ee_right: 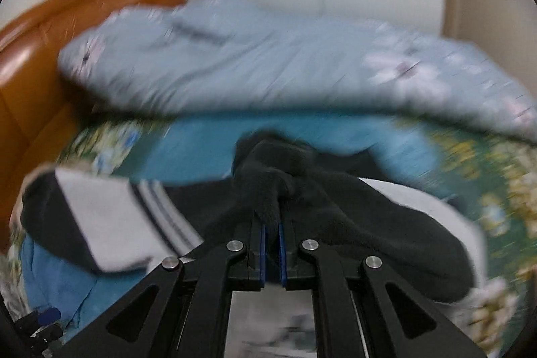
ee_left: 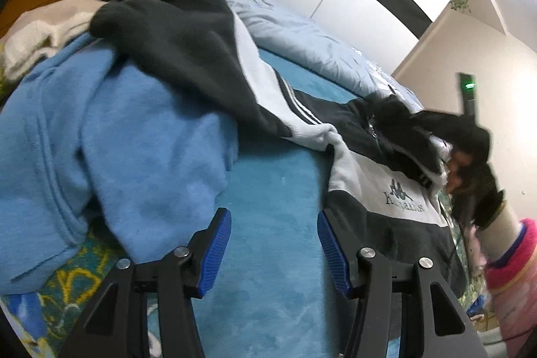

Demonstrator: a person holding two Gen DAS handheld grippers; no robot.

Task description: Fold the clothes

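Observation:
A black-and-white sweatshirt [ee_left: 386, 190] with a chest logo lies on the teal blanket [ee_left: 275, 176]; its dark sleeve [ee_left: 174, 39] drapes over a light blue hoodie [ee_left: 117, 140]. My left gripper [ee_left: 275, 252] hovers open over bare blanket between the two garments, with nothing between its blue pads [ee_left: 220, 252]. The right wrist view is blurred. There my right gripper [ee_right: 272, 217] is shut on a bunch of the sweatshirt's black fabric [ee_right: 268, 176], lifted off the bed. The striped white sleeve [ee_right: 110, 223] hangs to its left.
A pale blue flowered quilt [ee_right: 268, 56] is heaped along the far side of the bed, with a wooden headboard [ee_right: 27, 72] to the left. White clothing [ee_left: 43, 29] lies beyond the hoodie. A person's pink-cuffed sleeve [ee_left: 513, 257] is at the right edge.

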